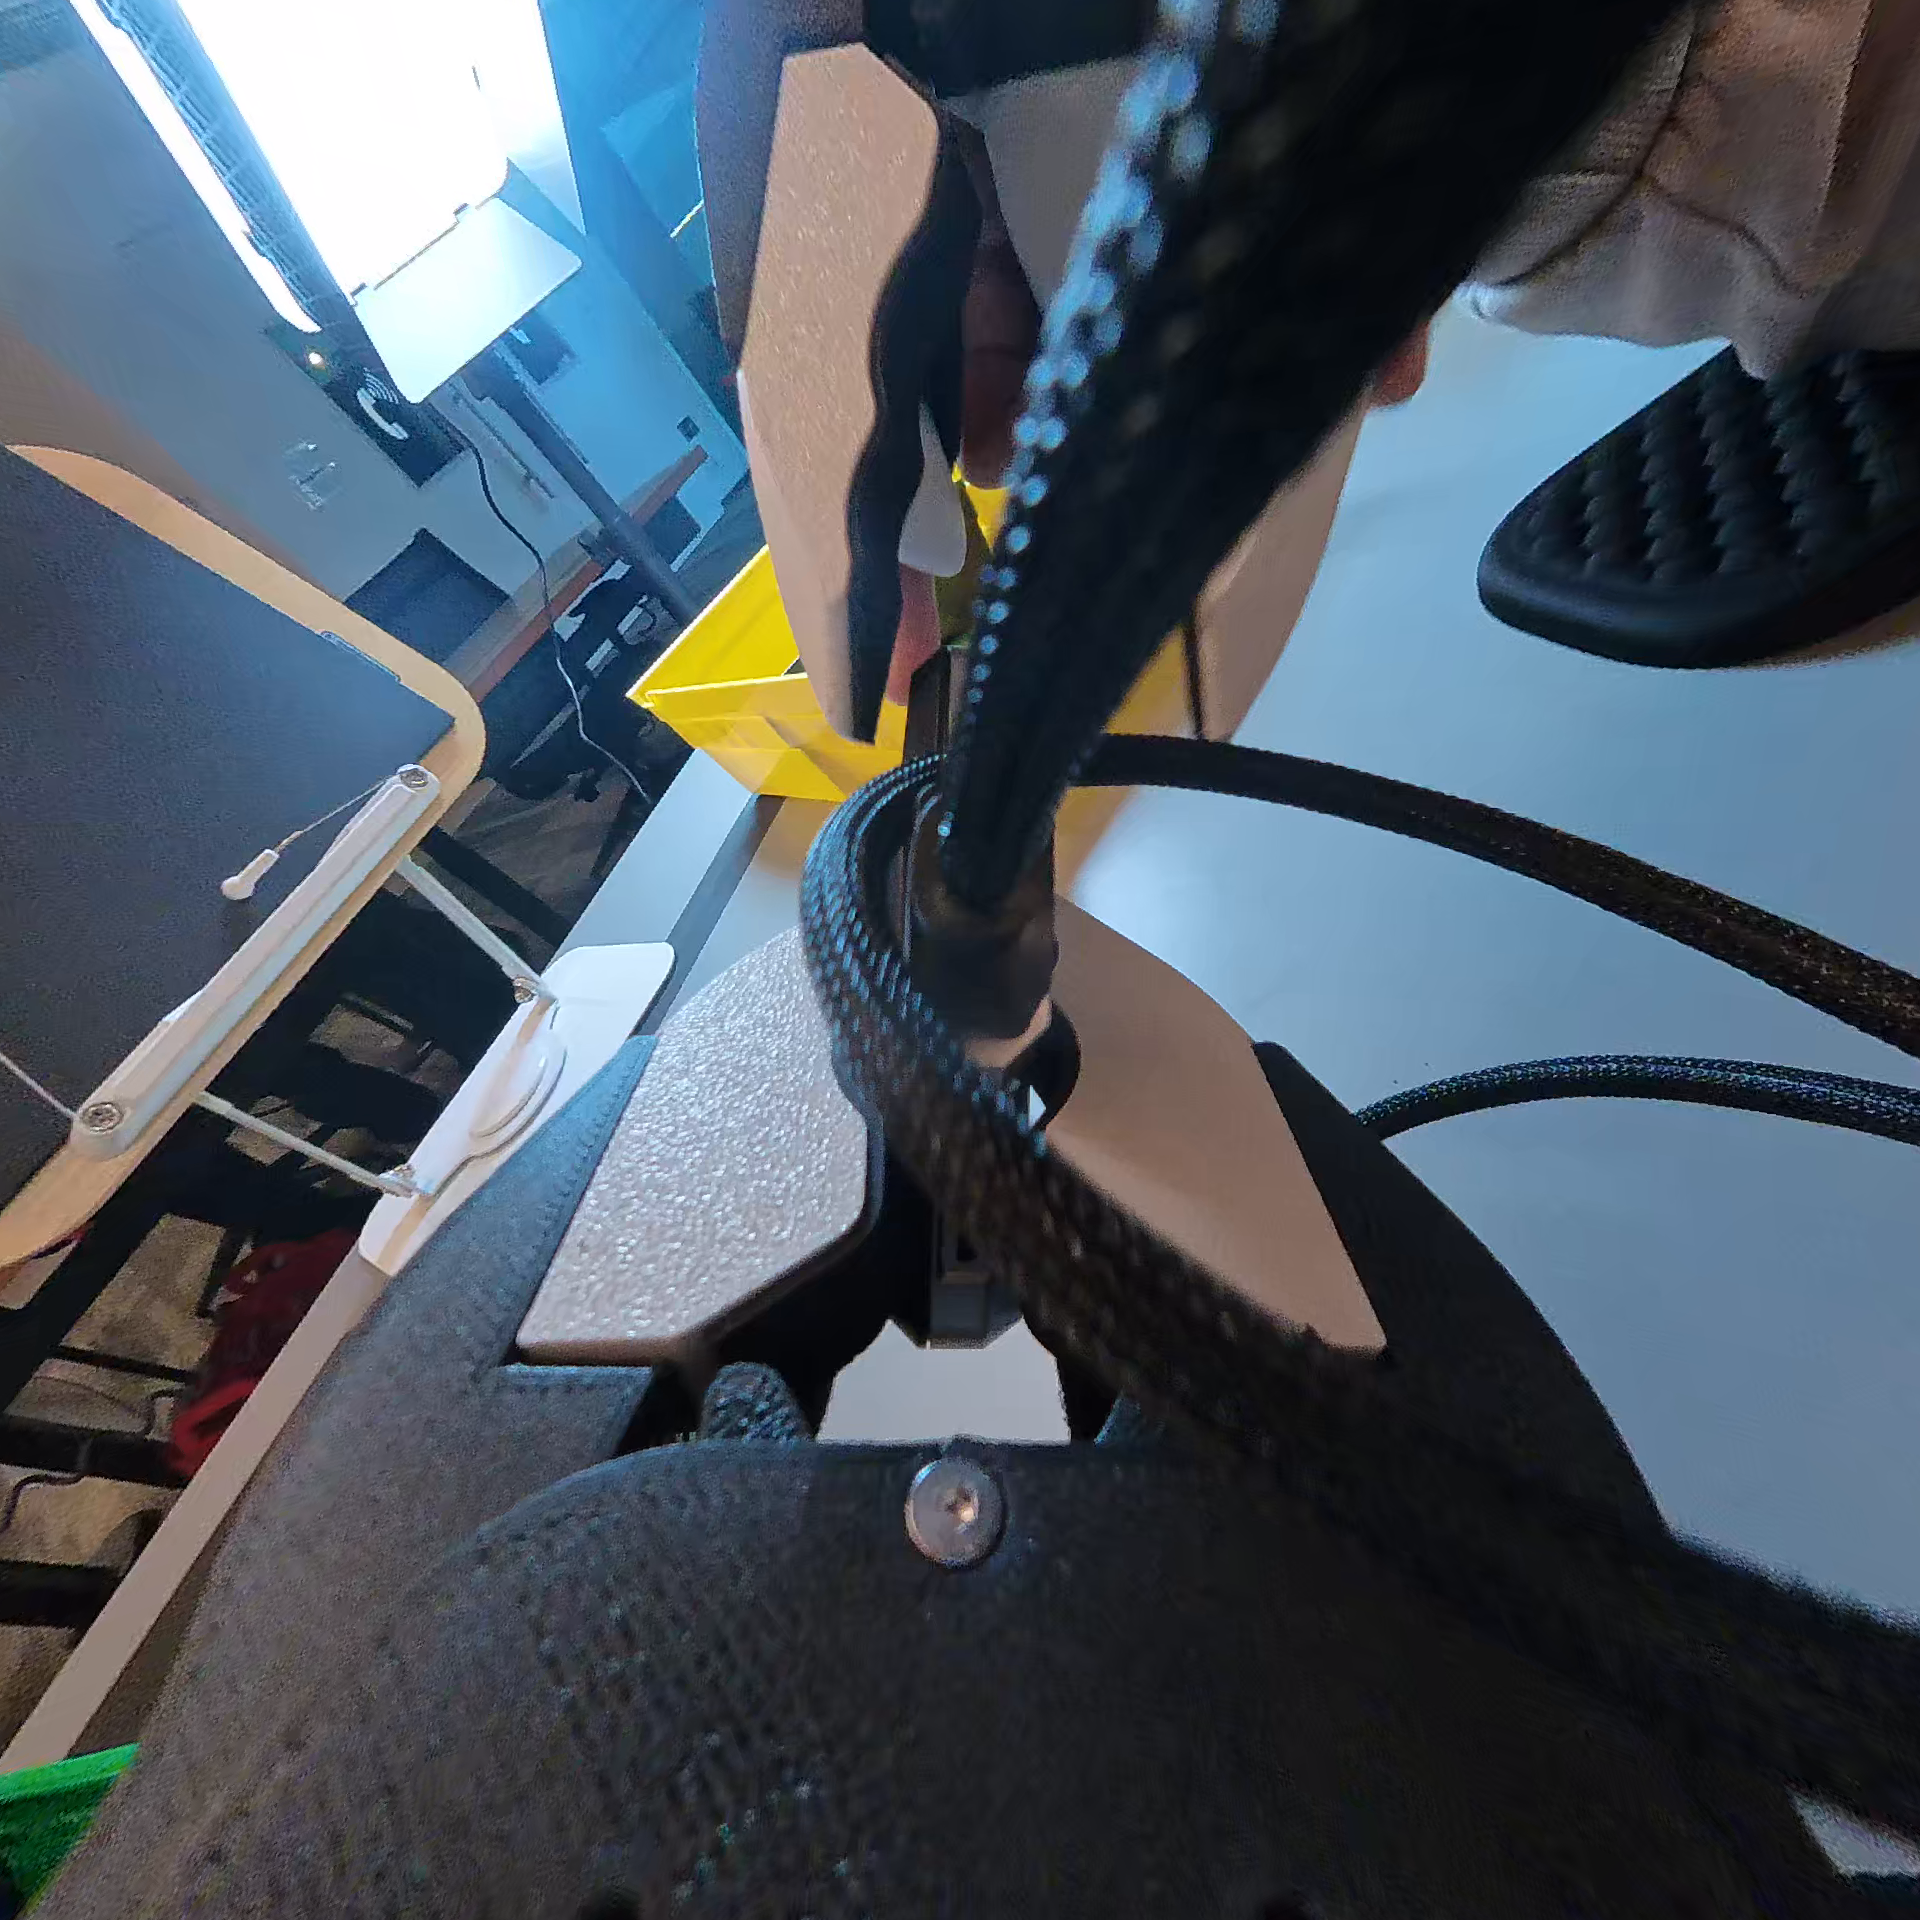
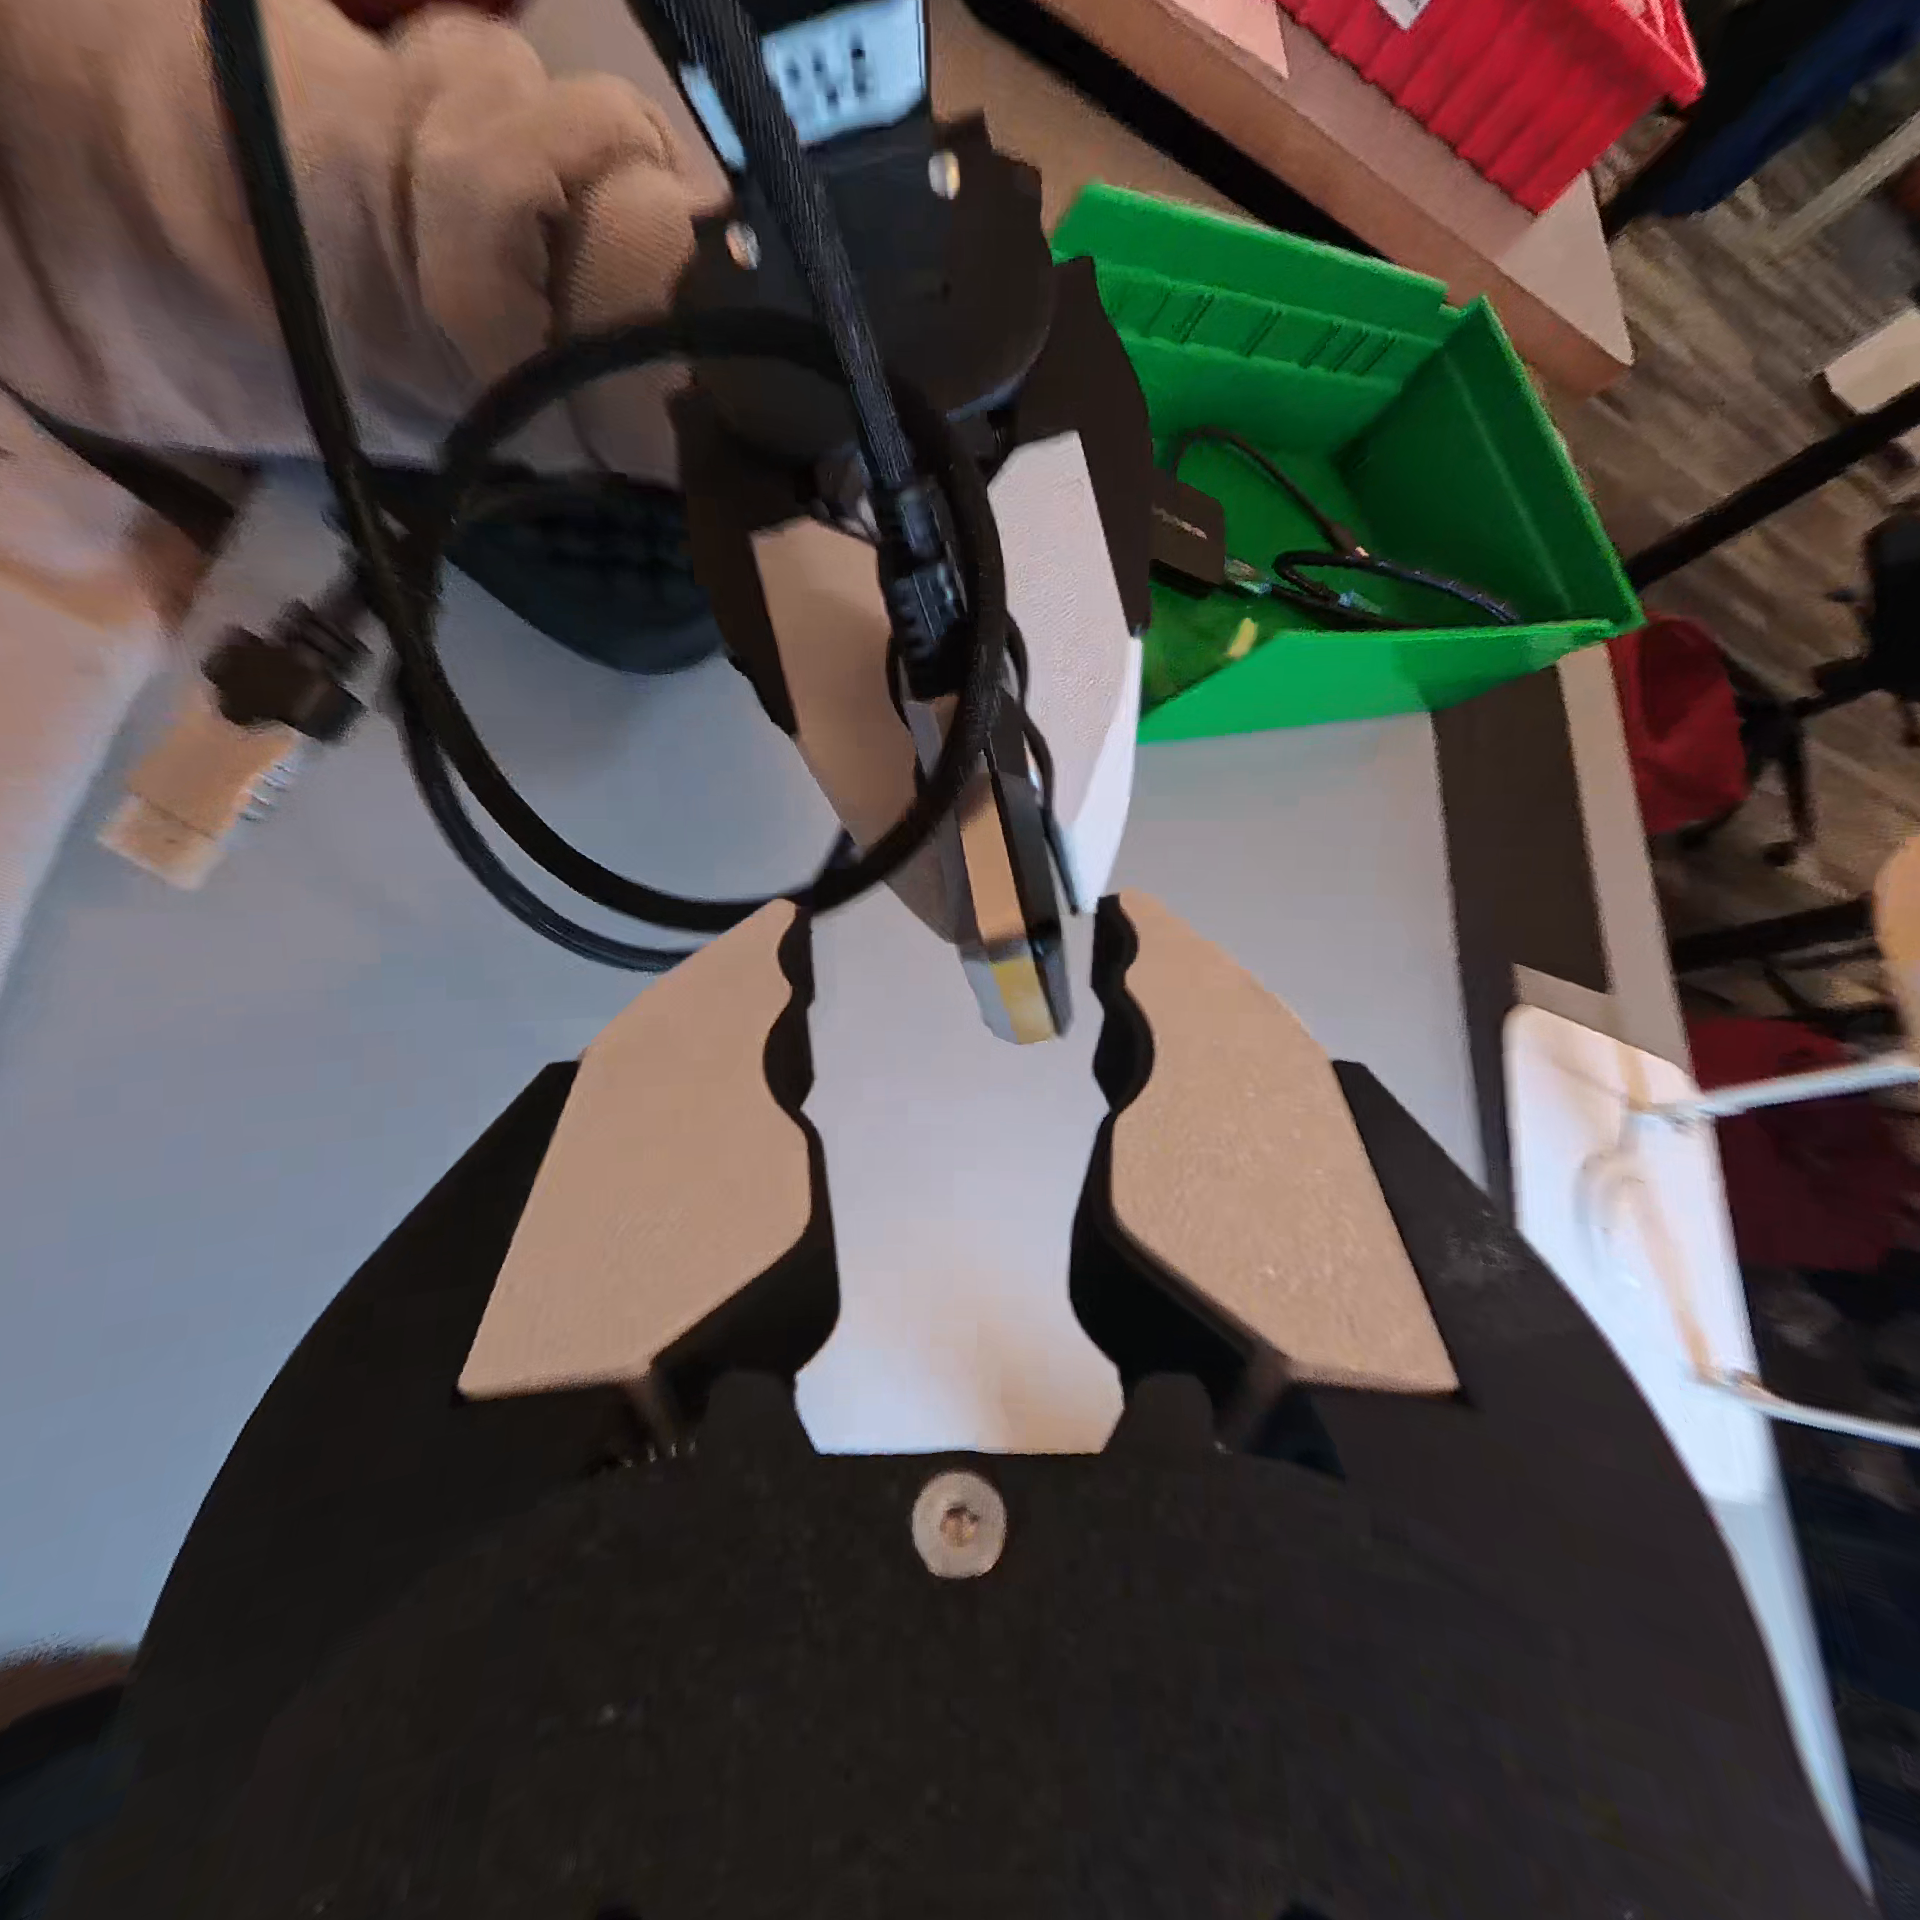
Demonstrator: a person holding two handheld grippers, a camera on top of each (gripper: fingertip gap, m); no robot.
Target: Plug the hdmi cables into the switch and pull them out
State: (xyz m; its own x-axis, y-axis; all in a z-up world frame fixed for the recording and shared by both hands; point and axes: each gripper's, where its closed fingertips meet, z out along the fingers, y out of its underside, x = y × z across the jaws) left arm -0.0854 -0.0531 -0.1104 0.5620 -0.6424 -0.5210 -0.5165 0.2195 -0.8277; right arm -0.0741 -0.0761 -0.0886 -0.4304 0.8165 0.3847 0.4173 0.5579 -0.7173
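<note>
The left hand-held gripper (image 2: 1023,873) is pinching the flat grey-and-black HDMI plug (image 2: 1013,935) of a black braided cable (image 2: 831,260), plug tip pointing toward the right hand-held gripper (image 2: 951,997), whose jaws are spread with nothing between them. A second braided cable's plug (image 2: 281,675) dangles loose to the side, above the pale grey desk (image 2: 312,1039). No switch can be made out; a small black box lies in the green plastic bin (image 2: 1455,520) beyond. To regrasp well, the right jaws should probably close squarely on the plug's flat faces before the left lets go, keeping the loop of cable clear.
</note>
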